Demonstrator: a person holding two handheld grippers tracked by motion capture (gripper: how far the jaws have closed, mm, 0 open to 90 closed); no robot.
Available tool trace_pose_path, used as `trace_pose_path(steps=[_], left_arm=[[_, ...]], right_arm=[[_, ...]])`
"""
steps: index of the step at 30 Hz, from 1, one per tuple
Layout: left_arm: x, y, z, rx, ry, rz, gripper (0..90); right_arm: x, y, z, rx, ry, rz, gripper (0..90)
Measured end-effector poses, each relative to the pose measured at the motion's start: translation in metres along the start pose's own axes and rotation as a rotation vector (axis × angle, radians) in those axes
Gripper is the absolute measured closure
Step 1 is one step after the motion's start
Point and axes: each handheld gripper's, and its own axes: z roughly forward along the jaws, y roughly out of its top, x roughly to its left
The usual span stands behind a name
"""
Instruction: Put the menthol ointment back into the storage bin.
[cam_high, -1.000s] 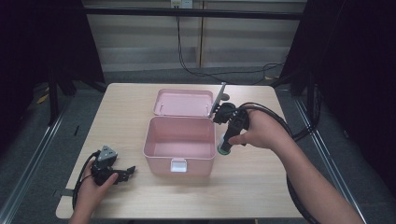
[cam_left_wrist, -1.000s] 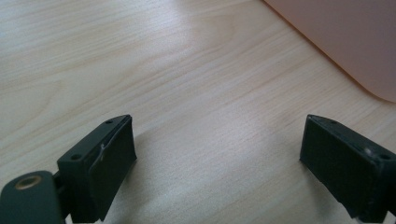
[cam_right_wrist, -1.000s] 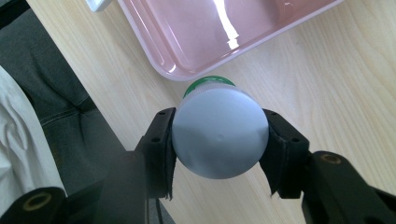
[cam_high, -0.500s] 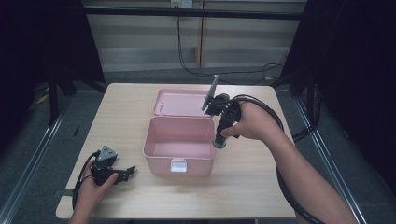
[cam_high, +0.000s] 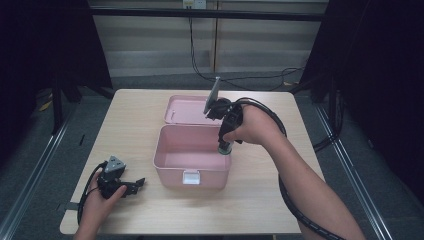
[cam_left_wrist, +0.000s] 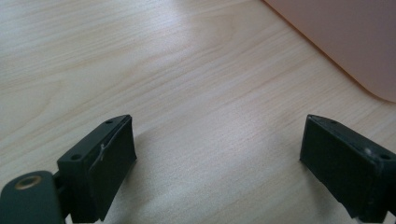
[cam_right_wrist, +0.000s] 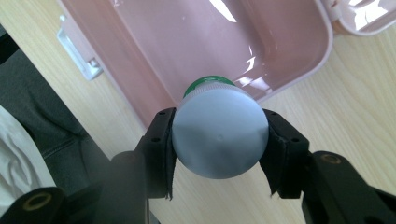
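Bottle (cam_right_wrist: 218, 139) with a white cap and green body sits clamped between the pads of the right claw (cam_high: 223, 148), cap toward that claw's camera. In the high view, this claw is at the centre of the frame, just right of middle, and the bottle hangs at the right rim of the open pink box (cam_high: 192, 175), over its inner right edge. The right claw view shows the bottle's green body over the box's near rim, with the bare pink floor beyond. The box's lid (cam_high: 186, 110) lies flat behind it, toward the upper middle. At the lower left of the high view, the left claw (cam_high: 134, 184) rests on the tabletop (cam_high: 130, 125), jaws spread wide with nothing between them, just left of the box.
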Motion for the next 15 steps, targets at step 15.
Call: trace_pose_path(steps=[15], left_arm=[[0.000,0.000,0.000,0.000,0.001,0.001,9.8]], right_arm=[[-0.004,0.020,0.006,-0.003,-0.009,0.122,50.8]])
